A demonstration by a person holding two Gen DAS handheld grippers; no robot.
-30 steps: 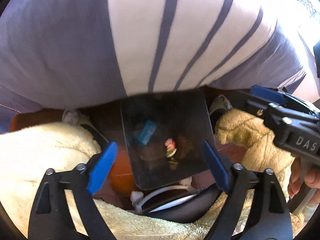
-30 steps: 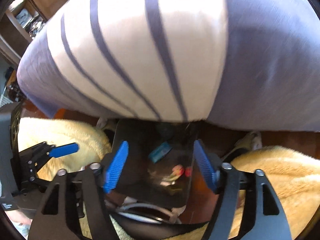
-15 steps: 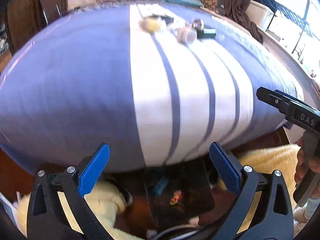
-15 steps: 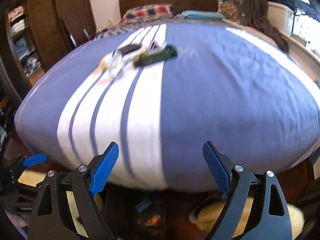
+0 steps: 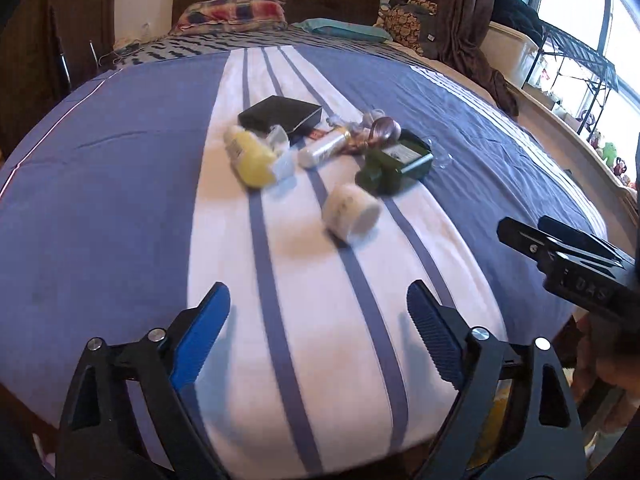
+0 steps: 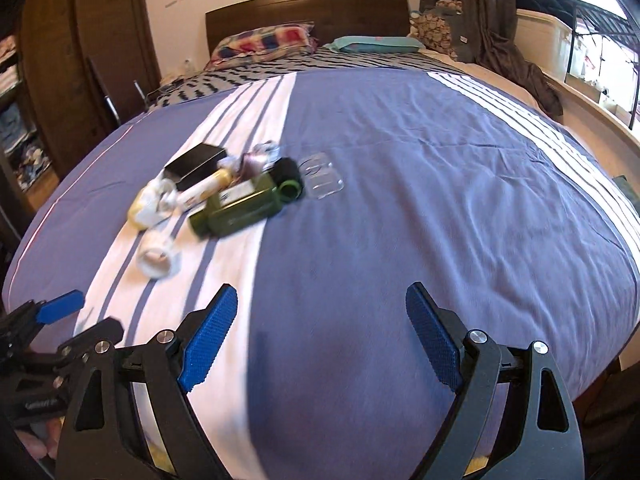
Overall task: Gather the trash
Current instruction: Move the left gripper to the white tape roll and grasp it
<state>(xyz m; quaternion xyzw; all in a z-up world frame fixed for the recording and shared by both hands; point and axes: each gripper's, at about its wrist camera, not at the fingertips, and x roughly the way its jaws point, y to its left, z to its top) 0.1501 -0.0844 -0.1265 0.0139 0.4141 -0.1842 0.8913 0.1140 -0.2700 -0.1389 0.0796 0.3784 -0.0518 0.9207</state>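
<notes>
A pile of trash lies on the bed's white stripe: a white cup [image 5: 351,210] [image 6: 157,257] on its side, a dark green bottle [image 5: 394,165] [image 6: 244,204], a yellow bottle [image 5: 250,157], a white tube [image 5: 323,148], a black box [image 5: 280,115] [image 6: 196,165] and clear plastic packaging [image 6: 322,178]. My left gripper [image 5: 318,328] is open and empty above the near bed edge, short of the cup. My right gripper [image 6: 320,332] is open and empty over the blue cover, right of the pile.
The blue and white striped bedspread [image 6: 440,200] fills both views. Pillows [image 6: 262,42] and a dark headboard [image 6: 308,8] are at the far end. A wardrobe [image 6: 44,80] stands left; a window ledge with racks [image 5: 568,80] is right.
Both grippers have risen from the floor by the bed, where a dark tray held small scraps, up over the bed edge. The trash pile is now in view.
</notes>
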